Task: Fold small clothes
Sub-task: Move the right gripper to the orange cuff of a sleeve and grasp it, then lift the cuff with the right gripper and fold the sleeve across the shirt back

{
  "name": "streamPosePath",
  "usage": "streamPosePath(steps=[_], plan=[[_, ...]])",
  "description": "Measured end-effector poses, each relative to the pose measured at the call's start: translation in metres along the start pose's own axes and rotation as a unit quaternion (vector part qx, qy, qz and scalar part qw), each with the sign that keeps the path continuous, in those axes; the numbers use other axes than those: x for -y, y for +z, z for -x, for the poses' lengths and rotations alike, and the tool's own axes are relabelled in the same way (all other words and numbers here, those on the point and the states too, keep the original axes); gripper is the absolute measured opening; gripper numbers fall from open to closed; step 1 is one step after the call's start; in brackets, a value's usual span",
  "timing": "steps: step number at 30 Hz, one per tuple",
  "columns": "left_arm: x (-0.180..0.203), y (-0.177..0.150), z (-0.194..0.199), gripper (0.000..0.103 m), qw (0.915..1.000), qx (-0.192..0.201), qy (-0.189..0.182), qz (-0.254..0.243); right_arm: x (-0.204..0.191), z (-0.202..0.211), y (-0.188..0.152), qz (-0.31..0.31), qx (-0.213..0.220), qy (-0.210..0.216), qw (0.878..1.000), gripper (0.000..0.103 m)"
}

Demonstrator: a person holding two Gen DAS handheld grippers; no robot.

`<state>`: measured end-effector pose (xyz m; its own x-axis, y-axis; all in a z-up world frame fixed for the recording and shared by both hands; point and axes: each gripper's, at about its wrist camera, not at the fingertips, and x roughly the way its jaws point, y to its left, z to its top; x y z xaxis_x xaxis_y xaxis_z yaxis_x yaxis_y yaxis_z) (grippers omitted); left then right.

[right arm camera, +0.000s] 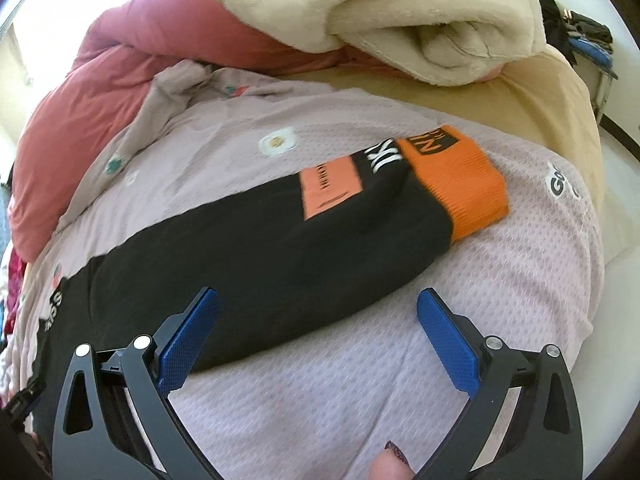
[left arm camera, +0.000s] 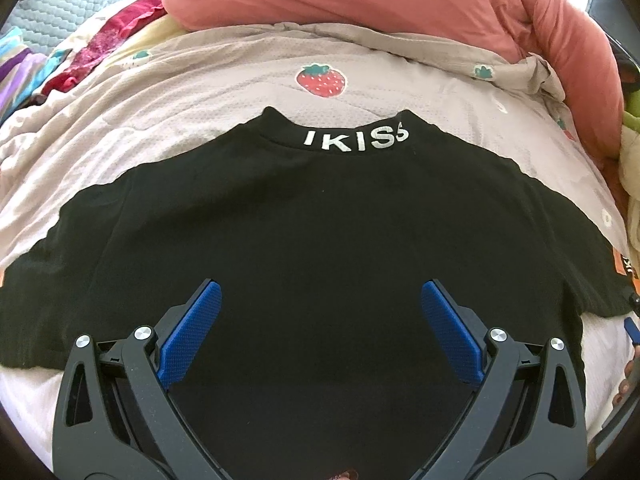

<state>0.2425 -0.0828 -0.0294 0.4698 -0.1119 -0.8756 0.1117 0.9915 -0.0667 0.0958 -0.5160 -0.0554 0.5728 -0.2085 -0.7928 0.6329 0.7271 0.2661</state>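
Left wrist view: black shirt (left arm camera: 304, 232) flat under wide-spread left gripper (left arm camera: 320, 332).

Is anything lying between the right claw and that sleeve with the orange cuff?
Nothing visible does. The right claw is open above the black sleeve, with only the bare quilted blanket beside it. The orange cuff lies uncovered further out.

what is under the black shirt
The black shirt lies spread flat on a pale quilt printed with strawberries, which shows all round its edges. Whatever is beneath the shirt's middle is covered.
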Motion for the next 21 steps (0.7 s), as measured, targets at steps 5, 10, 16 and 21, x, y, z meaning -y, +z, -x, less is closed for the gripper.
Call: streamPosePath(steps=[5,10,16,21], plan=[[0.002,0.004,-0.010,0.094,1.0000,0.005,-0.002,0.002,0.012,-0.010,0.014,-0.028,0.010,0.007,1.000,0.099],[-0.002,0.005,-0.013,0.094,0.9999,0.009,-0.008,0.005,0.030,-0.026,0.029,-0.067,0.028,0.027,0.997,0.099],[-0.014,0.004,-0.008,0.094,0.9998,0.015,-0.007,0.014,0.037,-0.026,0.039,-0.096,0.056,0.038,0.993,0.080],[-0.028,0.005,-0.002,0.094,0.9995,0.018,-0.010,0.026,0.034,-0.021,0.039,-0.085,0.066,0.050,0.993,0.033]])
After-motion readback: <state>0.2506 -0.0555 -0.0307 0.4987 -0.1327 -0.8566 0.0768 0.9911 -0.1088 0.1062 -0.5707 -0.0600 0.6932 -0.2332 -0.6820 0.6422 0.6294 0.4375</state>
